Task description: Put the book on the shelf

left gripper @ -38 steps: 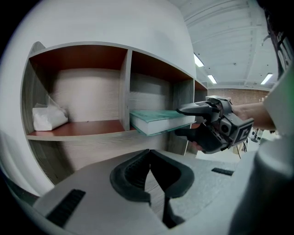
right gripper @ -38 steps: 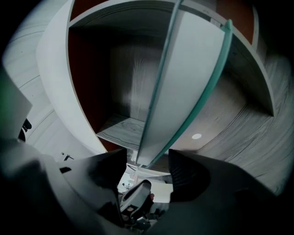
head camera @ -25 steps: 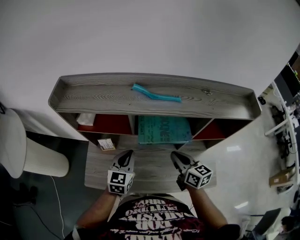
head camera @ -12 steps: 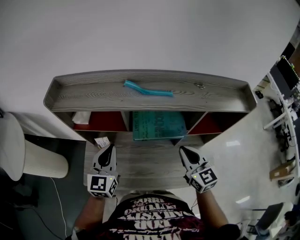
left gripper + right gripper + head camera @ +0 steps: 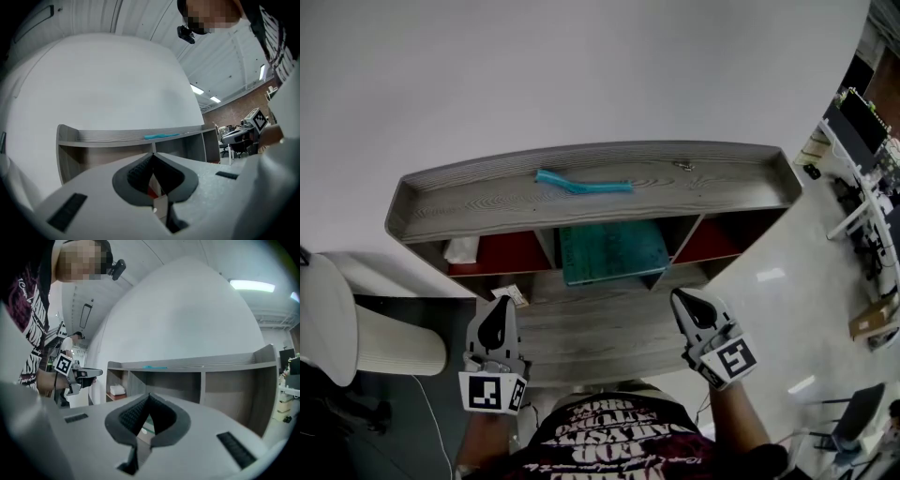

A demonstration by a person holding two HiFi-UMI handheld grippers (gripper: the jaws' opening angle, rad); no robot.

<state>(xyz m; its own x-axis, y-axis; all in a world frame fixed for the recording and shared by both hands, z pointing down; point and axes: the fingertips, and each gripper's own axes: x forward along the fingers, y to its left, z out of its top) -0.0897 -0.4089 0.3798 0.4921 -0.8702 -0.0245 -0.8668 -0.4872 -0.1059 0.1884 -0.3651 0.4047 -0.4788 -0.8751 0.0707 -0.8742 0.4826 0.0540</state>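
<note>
A teal book (image 5: 609,251) lies flat in the middle compartment of the grey wooden shelf (image 5: 431,211), its front edge sticking out a little. My left gripper (image 5: 497,322) hovers in front of the shelf at the lower left, shut and empty, well apart from the book. My right gripper (image 5: 695,308) hovers at the lower right, also shut with nothing in it. In the left gripper view the left gripper (image 5: 153,157) points level at the shelf (image 5: 103,138). In the right gripper view the right gripper (image 5: 149,397) faces the shelf (image 5: 201,365) too.
A teal-blue strip (image 5: 581,183) lies on the shelf's top tray. A white pack (image 5: 461,249) sits in the red-lined left compartment, and a small card (image 5: 513,294) lies on the low board (image 5: 591,328) in front. A white round bin (image 5: 337,323) stands at left, desks (image 5: 862,141) at right.
Both grippers have drawn back from the book and spread apart, the left going left and the right going right. The book stays in the middle compartment.
</note>
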